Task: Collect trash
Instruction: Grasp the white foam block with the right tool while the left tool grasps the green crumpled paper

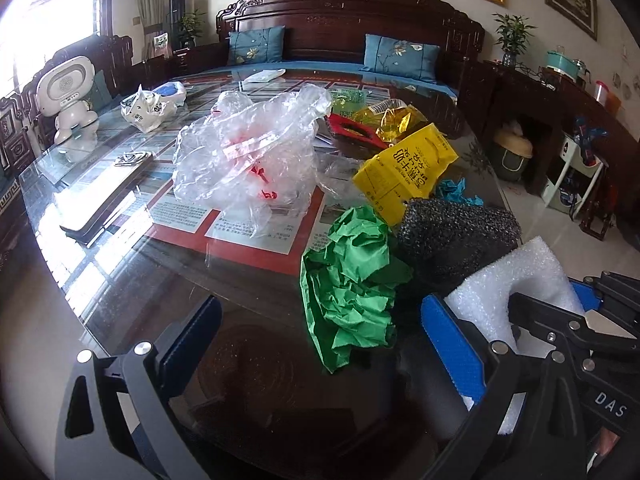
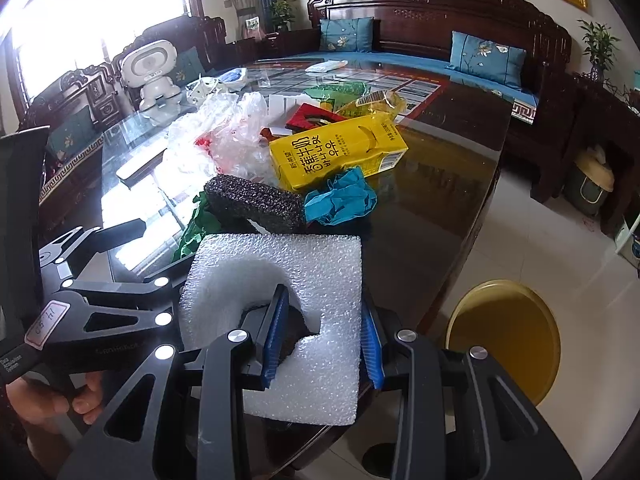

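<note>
Right wrist view: the right tongs [image 2: 324,344] clench a white foam piece [image 2: 304,280] at the counter [image 2: 440,200] edge, above a yellow bin [image 2: 504,336] on the floor. I judge collecting has barely started: a yellow carton [image 2: 340,152], black sponge [image 2: 252,204], blue paper [image 2: 340,200], green paper [image 1: 352,284] and clear bag [image 1: 248,148] lie on the counter. The left tongs [image 1: 320,344] are released, grasping nothing. The carton bears Chinese and Korean print; a tong handle reads "DAS".

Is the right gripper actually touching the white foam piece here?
Touching. The right wrist view shows the right gripper with both blue pads pressed against the white foam piece, one inside its cutout, one on its outer edge.
</note>
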A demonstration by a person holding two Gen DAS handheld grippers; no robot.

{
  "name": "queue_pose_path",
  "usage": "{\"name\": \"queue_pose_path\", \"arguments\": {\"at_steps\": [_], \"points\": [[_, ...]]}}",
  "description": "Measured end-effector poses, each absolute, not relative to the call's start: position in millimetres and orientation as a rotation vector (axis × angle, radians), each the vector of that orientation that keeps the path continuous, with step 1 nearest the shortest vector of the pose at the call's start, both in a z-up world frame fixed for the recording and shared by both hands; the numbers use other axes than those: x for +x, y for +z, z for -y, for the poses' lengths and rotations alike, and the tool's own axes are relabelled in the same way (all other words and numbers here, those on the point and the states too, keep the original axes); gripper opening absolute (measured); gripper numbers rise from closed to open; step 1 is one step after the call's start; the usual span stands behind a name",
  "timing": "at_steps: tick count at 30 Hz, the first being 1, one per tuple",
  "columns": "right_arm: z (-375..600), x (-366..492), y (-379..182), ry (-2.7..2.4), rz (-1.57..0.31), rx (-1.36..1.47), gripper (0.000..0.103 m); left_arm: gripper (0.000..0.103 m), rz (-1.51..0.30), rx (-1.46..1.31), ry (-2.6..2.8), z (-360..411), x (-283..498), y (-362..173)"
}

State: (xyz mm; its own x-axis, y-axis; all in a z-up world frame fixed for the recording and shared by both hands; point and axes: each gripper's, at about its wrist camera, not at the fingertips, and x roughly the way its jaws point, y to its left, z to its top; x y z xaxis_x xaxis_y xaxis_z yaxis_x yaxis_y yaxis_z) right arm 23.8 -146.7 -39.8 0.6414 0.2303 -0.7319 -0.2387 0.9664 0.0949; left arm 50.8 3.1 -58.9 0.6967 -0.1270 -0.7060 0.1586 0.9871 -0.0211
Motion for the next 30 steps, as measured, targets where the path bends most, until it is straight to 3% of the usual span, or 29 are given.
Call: {"name": "queue_pose_path", "arguments": {"at_steps": [14, 15, 16, 18, 19, 30], "points": [[155, 26, -41, 0.300, -0.845, 0.019, 0.034, 0.097, -0.815, -0.003, -0.196, -12, 72, -63], [156, 27, -41, 0.302, -0.846, 0.022, 0.034, 0.090, -0.812, 0.000, -0.197, -12, 72, -63], [156, 27, -41, 0.307, -0.845, 0.027, 0.034, 0.072, -0.813, 0.014, -0.183, -11, 73, -62], [157, 27, -41, 0.316, -0.847, 0.038, 0.034, 0.051, -0.834, 0.026, -0.160, -12, 76, -66], [157, 27, -40, 0.316, -0.845, 0.036, 0.034, 0.045, -0.849, 0.012, -0.165, -13, 78, -67], [154, 25, -40, 0.325, -0.839, 0.023, 0.033, 0.033, -0.780, -0.061, -0.217, -23, 68, -55]]}}
